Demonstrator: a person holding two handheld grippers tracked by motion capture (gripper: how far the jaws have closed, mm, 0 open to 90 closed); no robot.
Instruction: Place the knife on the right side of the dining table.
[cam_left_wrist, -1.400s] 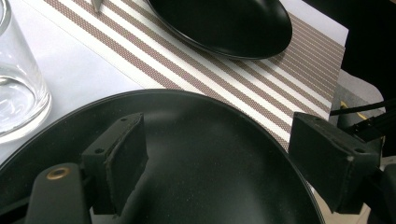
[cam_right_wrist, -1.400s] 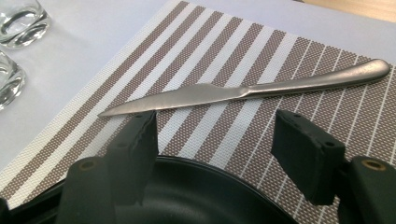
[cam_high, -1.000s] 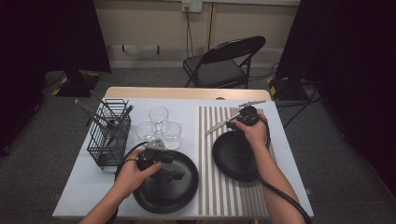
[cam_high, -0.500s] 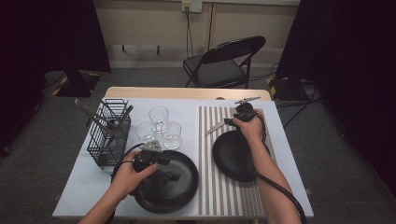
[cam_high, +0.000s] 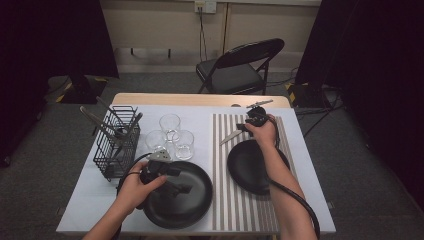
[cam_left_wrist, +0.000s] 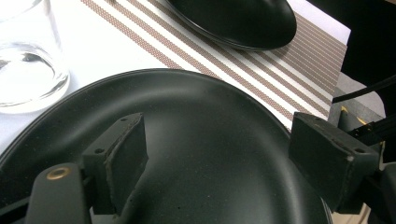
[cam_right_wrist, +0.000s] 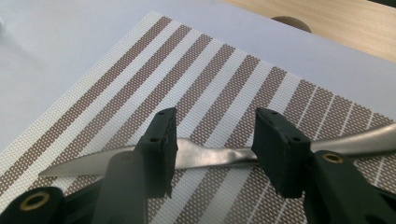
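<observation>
bench (cam_high: 150, 102): white-topped, carried everything; striped mat (cam_high: 225, 200) lay on its right half.
big plate (cam_high: 176, 194): black, near edge left of the mat; my left tongs (cam_high: 184, 189) hung over it, jaws wide apart with nothing between them, same in the left gripper view (cam_left_wrist: 219, 154).
small plate (cam_high: 254, 167): black, on the mat, just beneath my right forearm.
rack (cam_high: 116, 145): black wire basket at the left with utensils standing in it, well apart from the knife.
glasses (cam_high: 171, 135): three clear ones clustered between rack and mat, near the big plate's far rim.
knife (cam_right_wrist: 205, 154): the thing in hand; lay flat on the mat's far end, beyond the small plate, blade pointing toward the glasses.
right tongs (cam_right_wrist: 212, 140): straddled the knife near where blade meets handle; jaws had just been closing, knife between them, but the pads did not yet press on it, so still apart.
risk 1: knife is thin, flat and smooth; I judged the pads could slide over it or pinch mat weave if I closed too high.
risk 2: a grip off the balance point could let the handle droop and swing on lifting.
risk 3: carrying the blade left could clip the glasses; lowering my forearm could nudge the small plate.
in the way: nothing sat between the right tongs and the knife; glasses stood on the path to the rack.
</observation>
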